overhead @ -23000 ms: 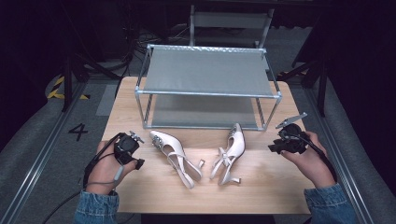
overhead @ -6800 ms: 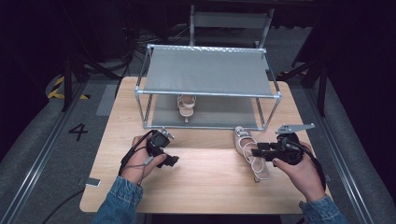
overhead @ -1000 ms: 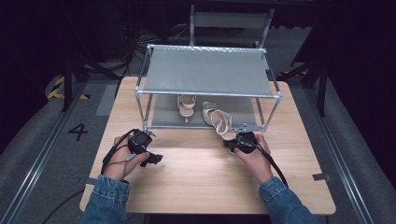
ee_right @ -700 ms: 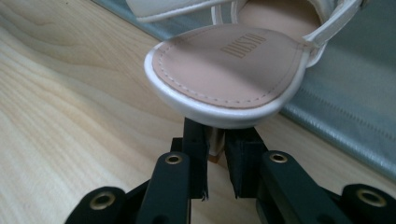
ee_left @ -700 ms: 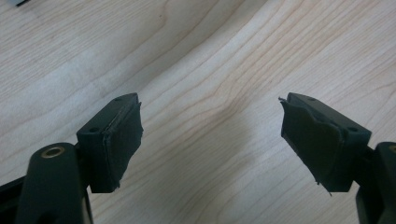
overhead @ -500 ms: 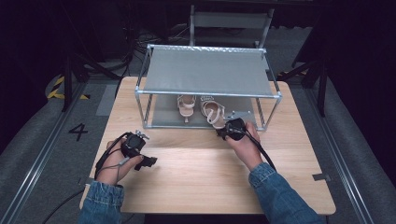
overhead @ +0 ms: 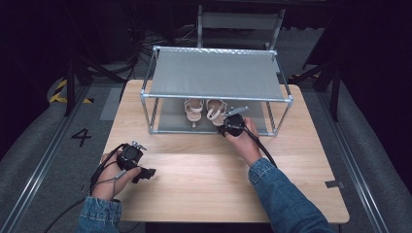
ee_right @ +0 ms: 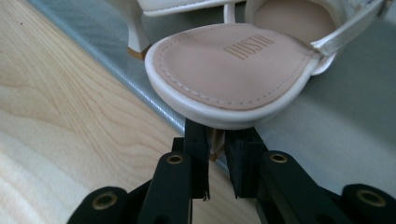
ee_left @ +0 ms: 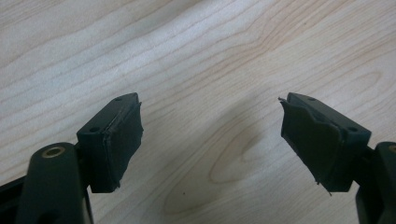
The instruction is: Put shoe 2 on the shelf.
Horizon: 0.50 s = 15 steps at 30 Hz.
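Observation:
Two white heeled sandals are on the lower shelf of a metal rack (overhead: 216, 98). One sandal (overhead: 193, 108) stands on the left. The other sandal (overhead: 214, 109) is right of it, with its tan insole (ee_right: 233, 70) facing the right gripper view. My right gripper (overhead: 228, 127) (ee_right: 216, 149) is at the rack's front edge, shut on that sandal's thin heel. The first sandal's heel (ee_right: 135, 37) shows behind. My left gripper (overhead: 145, 173) (ee_left: 210, 116) hovers open above bare wood at the front left, nothing between its pads.
The rack has a grey top shelf (overhead: 216, 73) over the grey lower shelf (ee_right: 336, 140), with upright posts at its corners. The wooden table (overhead: 204, 179) stretches in front of the rack. A chair (overhead: 238, 22) stands behind the table.
My right hand has carried the second sandal forward and left into the lower shelf, beside the first. My left hand has drifted back toward the table's front left.

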{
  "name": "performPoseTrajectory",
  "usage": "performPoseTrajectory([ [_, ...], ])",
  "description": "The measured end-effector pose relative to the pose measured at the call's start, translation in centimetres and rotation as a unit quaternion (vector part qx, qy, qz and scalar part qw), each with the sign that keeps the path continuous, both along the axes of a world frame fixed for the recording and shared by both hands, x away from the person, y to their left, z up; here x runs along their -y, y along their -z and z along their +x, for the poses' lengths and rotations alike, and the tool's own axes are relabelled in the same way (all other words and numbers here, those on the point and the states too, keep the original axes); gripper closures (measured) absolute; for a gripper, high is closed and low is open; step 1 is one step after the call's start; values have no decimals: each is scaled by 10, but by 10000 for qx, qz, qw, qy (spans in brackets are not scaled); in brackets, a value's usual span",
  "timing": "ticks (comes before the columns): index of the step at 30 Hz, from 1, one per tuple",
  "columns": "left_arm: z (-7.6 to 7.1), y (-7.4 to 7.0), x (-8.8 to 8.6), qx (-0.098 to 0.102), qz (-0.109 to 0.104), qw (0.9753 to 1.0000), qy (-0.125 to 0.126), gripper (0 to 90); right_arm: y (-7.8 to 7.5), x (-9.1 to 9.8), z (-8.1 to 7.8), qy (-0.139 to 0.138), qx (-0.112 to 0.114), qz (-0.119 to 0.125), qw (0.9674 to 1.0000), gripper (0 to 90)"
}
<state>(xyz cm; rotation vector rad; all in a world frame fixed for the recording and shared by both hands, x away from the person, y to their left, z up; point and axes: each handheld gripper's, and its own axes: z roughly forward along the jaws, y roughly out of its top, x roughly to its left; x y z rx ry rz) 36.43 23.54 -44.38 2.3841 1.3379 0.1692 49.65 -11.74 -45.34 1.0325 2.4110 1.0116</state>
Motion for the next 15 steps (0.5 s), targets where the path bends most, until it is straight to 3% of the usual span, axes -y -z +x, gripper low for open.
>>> performPoseTrajectory([
  [9, -9, 3, -10, -35, -17, 9999, -140, 212, 5, -21, 12, -36, -40, 6, 10000, 801],
  [15, -15, 3, -17, -26, -30, 9996, -265, 212, 11, -28, 18, -105, 214, -52, 9997, 795],
])
